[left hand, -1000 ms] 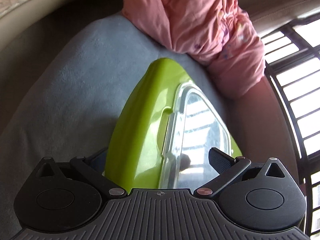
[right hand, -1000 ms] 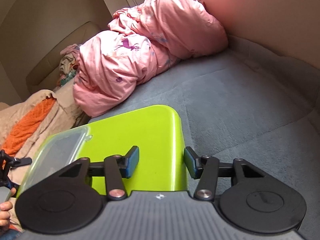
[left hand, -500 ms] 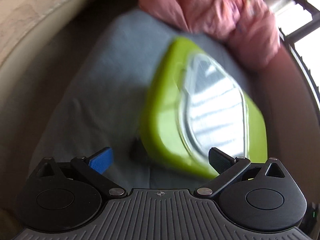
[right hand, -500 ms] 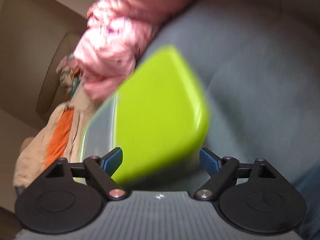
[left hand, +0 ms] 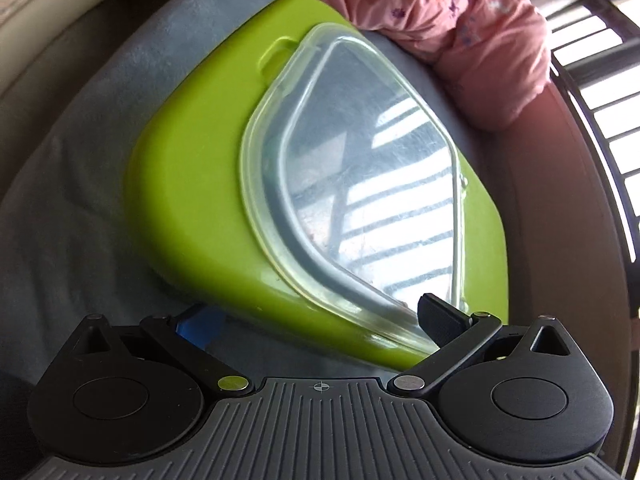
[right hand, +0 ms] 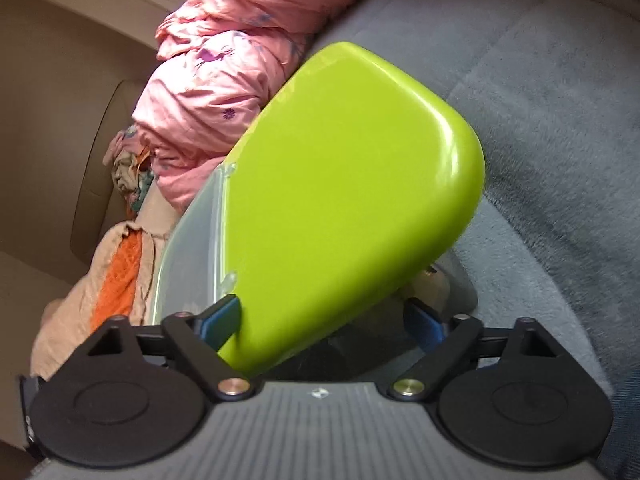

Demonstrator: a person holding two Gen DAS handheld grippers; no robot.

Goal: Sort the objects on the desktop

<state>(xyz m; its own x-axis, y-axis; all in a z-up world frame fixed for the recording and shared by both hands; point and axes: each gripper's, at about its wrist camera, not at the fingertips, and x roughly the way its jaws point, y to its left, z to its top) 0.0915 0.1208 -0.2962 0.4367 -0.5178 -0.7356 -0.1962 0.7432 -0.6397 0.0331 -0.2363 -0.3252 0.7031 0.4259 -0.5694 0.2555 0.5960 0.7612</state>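
Green box (right hand: 344, 200) lies between the tilted right hand-held gripper's (right hand: 320, 322) opening jaws.

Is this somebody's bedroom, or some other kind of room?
Probably a bedroom, or a sitting room with a couch. A bundled pink quilt lies on a soft grey blanket, and a barred window lets in daylight. The green box rests on the blanket.

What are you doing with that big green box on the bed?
A person works two hand-held tongs around the green box with its clear lid, which lies on the grey blanket beside a pink quilt. The left tongs are spread wide. The right tongs are opening, the box's corner between them but unpinched.
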